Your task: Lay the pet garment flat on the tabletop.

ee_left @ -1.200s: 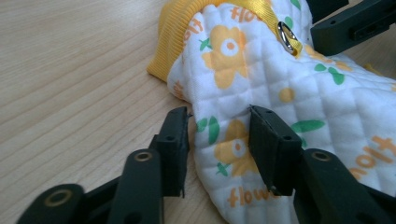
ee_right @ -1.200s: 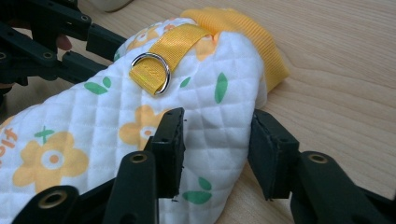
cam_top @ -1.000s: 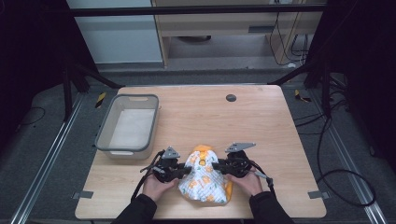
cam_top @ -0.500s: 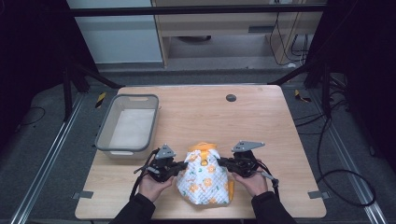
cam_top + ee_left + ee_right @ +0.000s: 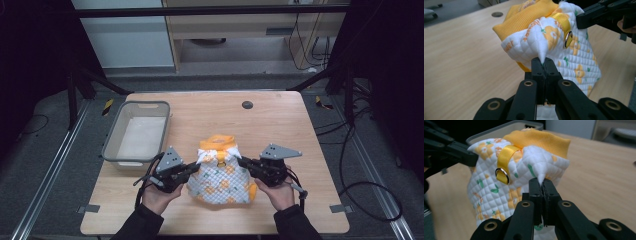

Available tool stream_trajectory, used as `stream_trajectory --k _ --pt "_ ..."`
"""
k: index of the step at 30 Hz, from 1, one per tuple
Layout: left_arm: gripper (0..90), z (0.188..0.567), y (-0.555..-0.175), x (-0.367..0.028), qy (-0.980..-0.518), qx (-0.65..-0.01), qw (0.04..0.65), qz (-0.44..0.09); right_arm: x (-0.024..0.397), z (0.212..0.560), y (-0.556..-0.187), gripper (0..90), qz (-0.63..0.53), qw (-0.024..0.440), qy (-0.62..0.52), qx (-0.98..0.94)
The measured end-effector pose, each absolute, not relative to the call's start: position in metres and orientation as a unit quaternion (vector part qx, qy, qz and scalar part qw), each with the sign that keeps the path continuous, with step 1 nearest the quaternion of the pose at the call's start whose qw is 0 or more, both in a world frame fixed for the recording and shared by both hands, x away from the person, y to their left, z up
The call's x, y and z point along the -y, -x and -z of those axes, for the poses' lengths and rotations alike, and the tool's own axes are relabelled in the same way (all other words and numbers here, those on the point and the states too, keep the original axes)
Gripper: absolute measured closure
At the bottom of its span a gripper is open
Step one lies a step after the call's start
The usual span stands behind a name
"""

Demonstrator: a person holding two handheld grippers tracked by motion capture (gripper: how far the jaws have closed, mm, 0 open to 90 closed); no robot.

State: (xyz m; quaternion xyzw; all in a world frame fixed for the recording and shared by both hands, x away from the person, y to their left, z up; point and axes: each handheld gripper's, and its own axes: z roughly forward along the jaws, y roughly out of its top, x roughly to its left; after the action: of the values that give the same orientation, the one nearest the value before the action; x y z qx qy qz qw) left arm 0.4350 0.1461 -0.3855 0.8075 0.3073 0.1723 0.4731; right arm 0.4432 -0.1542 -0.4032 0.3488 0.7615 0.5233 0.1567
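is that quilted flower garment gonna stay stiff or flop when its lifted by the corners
Probably floppy: the quilted garment peaks into soft points where the left tongs and right tongs pinch it, and its lower part hangs. Likely light; thin pinches hold it.

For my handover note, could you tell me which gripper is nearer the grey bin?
Left. The left gripper pinches the quilted garment just beside the grey bin; the right gripper grips the garment's far side.

A grey bin (image 5: 136, 135) is set at the left of a wooden table (image 5: 280, 125); the quilted garment's (image 5: 220, 175) lower edge rests on it near the front.
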Motion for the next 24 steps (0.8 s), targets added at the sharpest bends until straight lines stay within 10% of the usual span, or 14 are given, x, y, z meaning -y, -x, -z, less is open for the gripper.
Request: stream_trajectory --k 6,11,24 --pt "85.8 0.388 -0.483 -0.133 -0.781 -0.364 0.463 -0.208 0.143 0.404 -0.486 82.9 -0.518 0.229 -0.393 -0.725" --pt "54.7 0.404 -0.507 -0.139 -0.757 -0.419 0.455 -0.209 0.138 0.427 -0.513 74.9 -0.455 0.252 -0.434 -0.736" --pt "39.1 0.424 -0.466 -0.187 -0.778 -0.401 0.437 -0.207 0.183 0.429 -0.468 57.6 -0.468 0.219 -0.413 -0.750"
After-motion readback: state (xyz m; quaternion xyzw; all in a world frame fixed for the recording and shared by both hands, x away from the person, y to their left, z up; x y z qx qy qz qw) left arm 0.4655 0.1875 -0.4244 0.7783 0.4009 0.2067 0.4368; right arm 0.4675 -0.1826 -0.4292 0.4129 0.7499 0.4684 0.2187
